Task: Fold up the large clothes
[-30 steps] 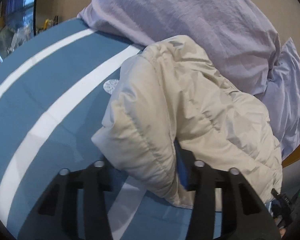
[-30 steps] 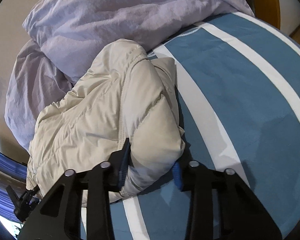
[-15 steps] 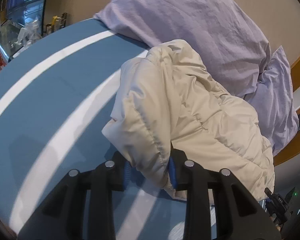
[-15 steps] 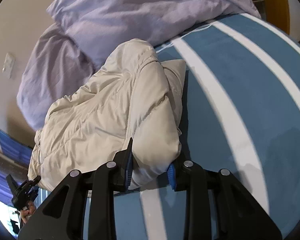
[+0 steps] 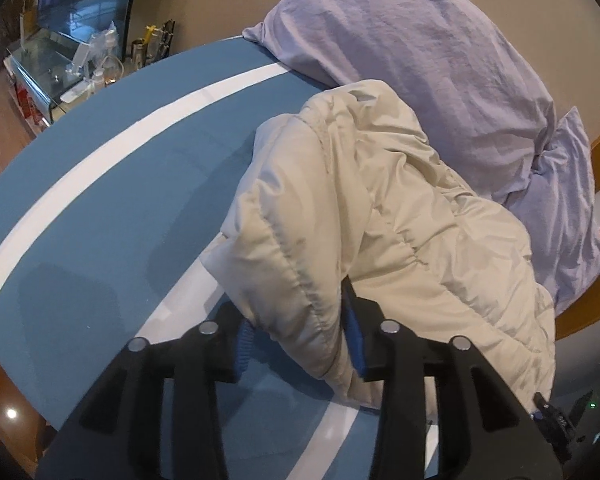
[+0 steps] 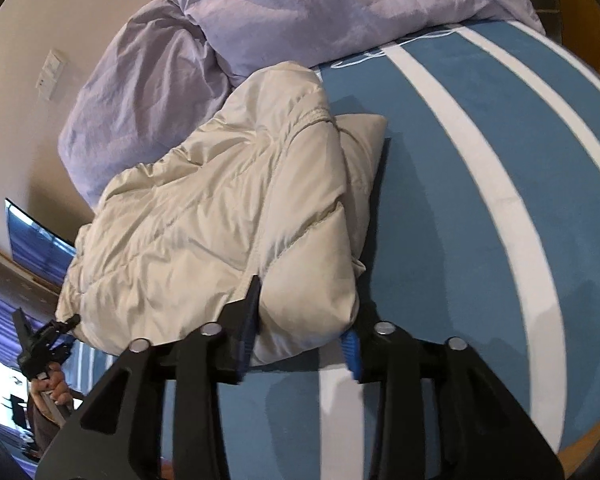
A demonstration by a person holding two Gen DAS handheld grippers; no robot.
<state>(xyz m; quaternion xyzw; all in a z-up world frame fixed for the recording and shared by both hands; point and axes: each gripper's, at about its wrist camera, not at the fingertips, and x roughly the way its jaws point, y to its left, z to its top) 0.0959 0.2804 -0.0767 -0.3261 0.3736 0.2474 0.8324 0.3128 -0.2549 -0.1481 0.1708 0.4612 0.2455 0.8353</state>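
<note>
Left gripper (image 5: 300, 344) jaws have just been opening, pads no longer pinching, a puffy fold of the cream jacket (image 5: 360, 216) still sitting between them. Right gripper (image 6: 300, 340) is doing the same, jaws loosening around the jacket's other folded end. Jacket is lying bunched on the blue white-striped bed cover (image 6: 480, 208), its far edge touching the lilac pillows (image 5: 420, 52) at the head edge.

Jacket (image 5: 380, 216) lies bunched on the bed (image 5: 100, 208), its far end against the pillows (image 5: 420, 60) at the head edge.
</note>
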